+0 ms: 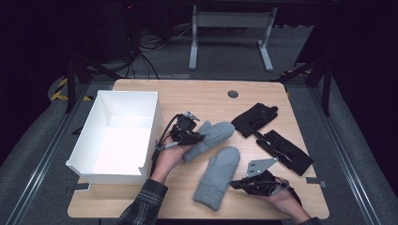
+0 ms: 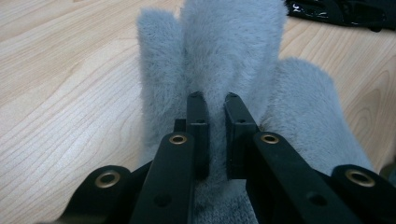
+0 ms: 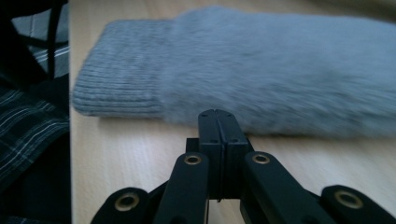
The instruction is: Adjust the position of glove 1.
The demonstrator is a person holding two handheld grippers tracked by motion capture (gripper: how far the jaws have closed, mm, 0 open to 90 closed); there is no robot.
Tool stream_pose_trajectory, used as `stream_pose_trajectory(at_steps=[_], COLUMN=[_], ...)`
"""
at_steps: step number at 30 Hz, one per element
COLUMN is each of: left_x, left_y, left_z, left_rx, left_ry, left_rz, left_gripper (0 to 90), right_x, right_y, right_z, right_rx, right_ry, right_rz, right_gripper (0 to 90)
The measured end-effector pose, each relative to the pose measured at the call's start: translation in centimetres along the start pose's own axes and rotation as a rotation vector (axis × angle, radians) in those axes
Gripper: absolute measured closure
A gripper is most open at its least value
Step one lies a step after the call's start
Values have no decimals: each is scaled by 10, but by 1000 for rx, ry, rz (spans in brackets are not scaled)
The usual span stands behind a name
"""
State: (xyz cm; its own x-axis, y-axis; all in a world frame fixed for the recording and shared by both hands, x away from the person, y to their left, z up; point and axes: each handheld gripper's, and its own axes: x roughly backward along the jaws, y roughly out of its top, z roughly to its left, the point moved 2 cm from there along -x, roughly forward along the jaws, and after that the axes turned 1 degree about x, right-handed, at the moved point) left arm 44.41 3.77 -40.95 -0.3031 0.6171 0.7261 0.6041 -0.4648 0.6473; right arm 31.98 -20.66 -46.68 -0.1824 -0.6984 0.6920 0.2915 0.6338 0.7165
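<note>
High view: your left gripper (image 1: 201, 136) pinches the upper fluffy grey mitten (image 1: 210, 139), which lies on the light wooden table (image 1: 197, 96) just right of the open white box (image 1: 123, 136). A second fluffy grey mitten with a ribbed cuff (image 1: 218, 177) lies flat nearer you, its tip close to the first mitten. Your right gripper (image 1: 233, 184) sits at that second mitten's right edge, jaws pressed together with no fabric visibly between them. Two black gloves (image 1: 256, 118) (image 1: 283, 151) rest apart on the right side of the table.

Left gripper view: the jaws stand narrow, clamped on a fold of the upper mitten's pile.

Right gripper view: the jaws meet fully, tips just short of the second mitten's long edge, where the ribbed cuff joins the fluffy part; the picture is slightly blurred.
</note>
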Motion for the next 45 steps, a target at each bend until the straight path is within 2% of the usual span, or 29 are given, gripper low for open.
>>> stream_pose_trajectory(at_steps=[7, 15, 20, 27, 28, 30, 33, 37, 39, 41, 45], left_x=[2, 2, 3, 6, 6, 7, 9, 13, 17, 20, 27], left_y=[0, 0, 1, 1, 1, 0, 0, -2, -5, -10, -21], left_z=[-2, -4, -7, -8, -9, -9, -11, -17, -20, -22, -28], left_rx=[-9, -13, -19, -16, -19, -19, -20, -24, -22, -16, -9], left_ry=[0, -2, -8, -13, -11, -12, -9, -7, -1, 5, 14], left_rz=[-2, 0, 1, -10, -10, -8, -6, -2, 0, -2, 1], left_gripper=[837, 837, 837, 837, 837, 837, 837, 838, 838, 838, 838], right_x=[-25, -44, -61, -69, -79, -82, -78, -57, -38, -32, -7], right_y=[12, 27, 41, 49, 53, 55, 54, 49, 42, 38, 21], right_z=[9, 9, 15, 26, 28, 29, 27, 17, 7, 4, -15], right_rx=[25, 23, 32, 52, 58, 64, 61, 35, 16, 9, -46], right_ry=[39, 29, 26, 69, 80, 78, 71, 30, -13, -30, -92], right_rz=[23, -2, -18, -47, -52, -60, -61, -79, -83, -82, -84], right_gripper=[900, 900, 900, 900, 900, 900, 900, 888, 832, 811, 676])
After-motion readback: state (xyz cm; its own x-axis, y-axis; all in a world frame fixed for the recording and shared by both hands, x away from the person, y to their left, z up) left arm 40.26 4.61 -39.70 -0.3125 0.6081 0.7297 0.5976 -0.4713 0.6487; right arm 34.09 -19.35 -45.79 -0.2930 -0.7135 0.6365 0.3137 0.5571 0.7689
